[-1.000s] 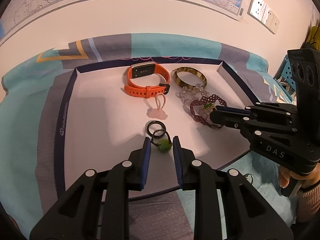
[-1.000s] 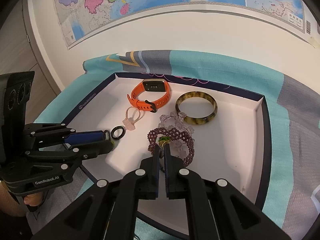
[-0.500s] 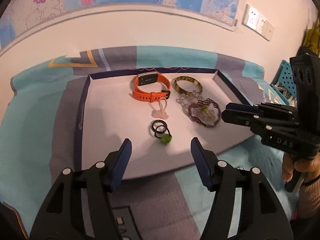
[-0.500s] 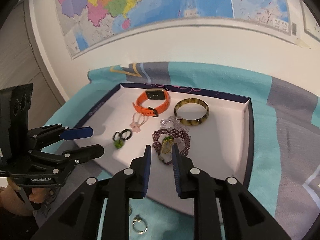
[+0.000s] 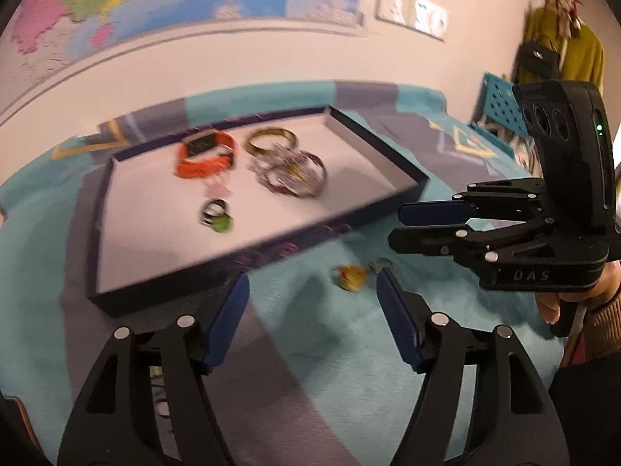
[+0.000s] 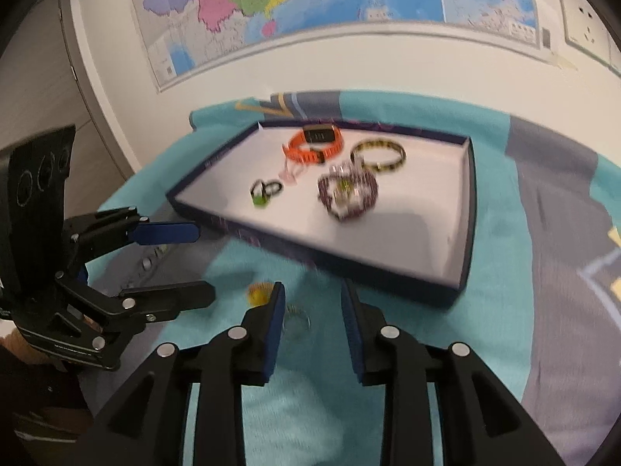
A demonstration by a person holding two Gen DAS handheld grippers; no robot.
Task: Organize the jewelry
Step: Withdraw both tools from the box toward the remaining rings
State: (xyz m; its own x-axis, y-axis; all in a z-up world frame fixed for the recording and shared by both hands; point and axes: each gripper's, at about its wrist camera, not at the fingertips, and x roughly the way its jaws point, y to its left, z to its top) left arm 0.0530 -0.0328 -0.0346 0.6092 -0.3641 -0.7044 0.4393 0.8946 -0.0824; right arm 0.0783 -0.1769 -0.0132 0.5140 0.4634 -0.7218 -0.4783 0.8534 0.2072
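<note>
The left tool [image 5: 310,306] has its two blue-padded fingers wide apart and holds nothing; it hangs over the teal and grey cloth [image 5: 310,349] in front of the tray. Between its fingers, on the cloth, lies a small yellow piece [image 5: 351,276], probably a ring, though the blur makes it hard to say. Just beside it, near the right finger, sits a thin silver ring [image 5: 378,264]. The right tool [image 6: 312,310] also has its fingers apart and is empty. It hangs over the same cloth, with the silver ring [image 6: 297,320] lying between its fingers, close to the left one, and the yellow piece [image 6: 259,294] just to the left of that finger. Behind both tools stands the dark-rimmed tray [image 6: 464,209] with a white floor. Inside it are an orange watch band [image 6: 313,145], a brown and yellow bangle [image 6: 378,155], a purple beaded bracelet [image 6: 347,194], a pale pink charm [image 6: 291,173] and a black ring with a green bead [image 6: 264,192]. A coloured map [image 6: 295,4] hangs on the wall behind.
</note>
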